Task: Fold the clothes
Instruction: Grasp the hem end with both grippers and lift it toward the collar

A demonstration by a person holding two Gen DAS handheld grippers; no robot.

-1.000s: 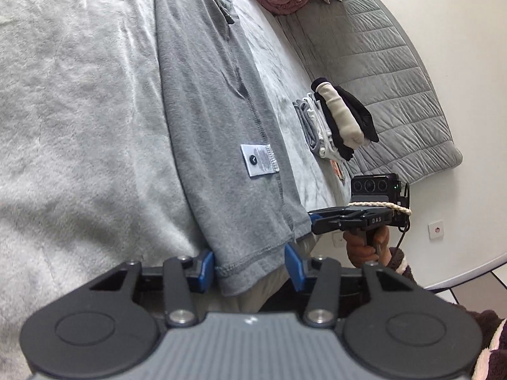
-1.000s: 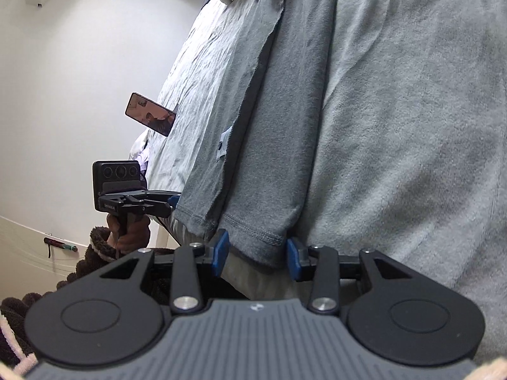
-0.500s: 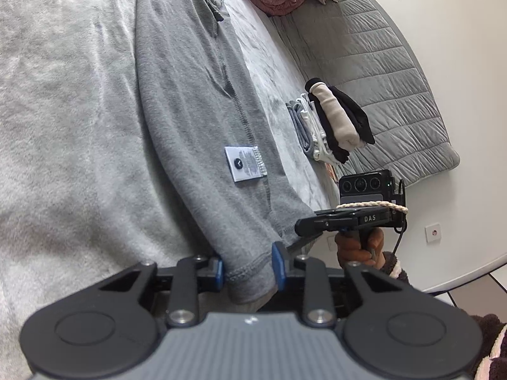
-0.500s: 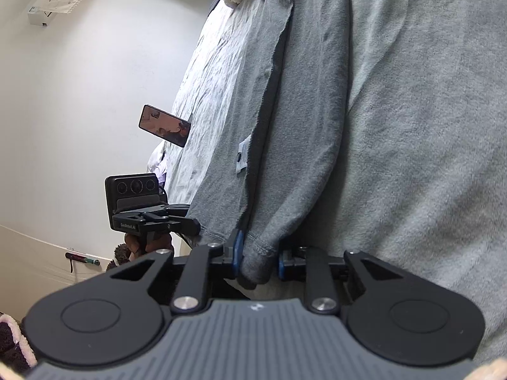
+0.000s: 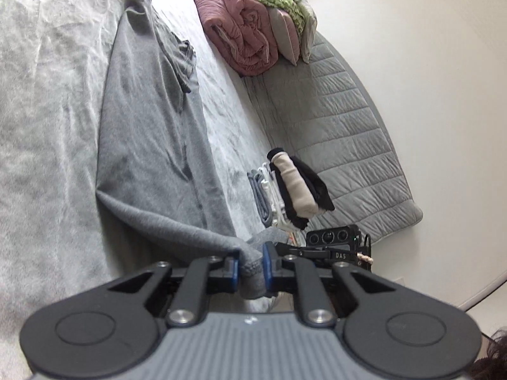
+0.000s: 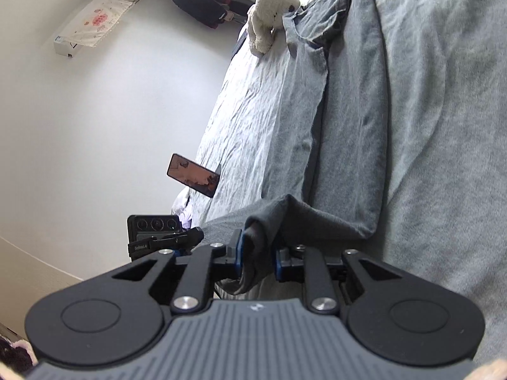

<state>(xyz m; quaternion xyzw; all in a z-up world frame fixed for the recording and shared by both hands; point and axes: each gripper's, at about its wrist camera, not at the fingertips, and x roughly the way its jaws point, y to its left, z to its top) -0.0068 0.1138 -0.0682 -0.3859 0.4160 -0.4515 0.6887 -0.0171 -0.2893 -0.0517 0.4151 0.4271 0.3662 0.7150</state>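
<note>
Lay lengthwise on the bed [image 5: 41, 158], the grey shirt [image 5: 149, 145], long axis running from the bottom centre of the left wrist frame up to the collar at the upper left. Gripped at the near hem by both tools: left gripper [image 5: 250, 269] just closing, blue pads pinching a bunched corner of hem; right gripper [image 6: 257, 258] likewise clamped on the other hem corner, cloth hanging down between its jaws. Lifted slightly off the bed at that near edge, with a ridge of raised cloth across the lower middle of each frame. Stretched away from the fingers, the rest of the shirt flat on the bed, so the coming fold probably meant carrying the hem forward toward the collar, both hands about equally near. No containers seen; only a small stack of folded clothes [image 5: 294, 186] at the centre right, well apart from the shirt, and rolled bedding [image 5: 244, 34] at the top.
</note>
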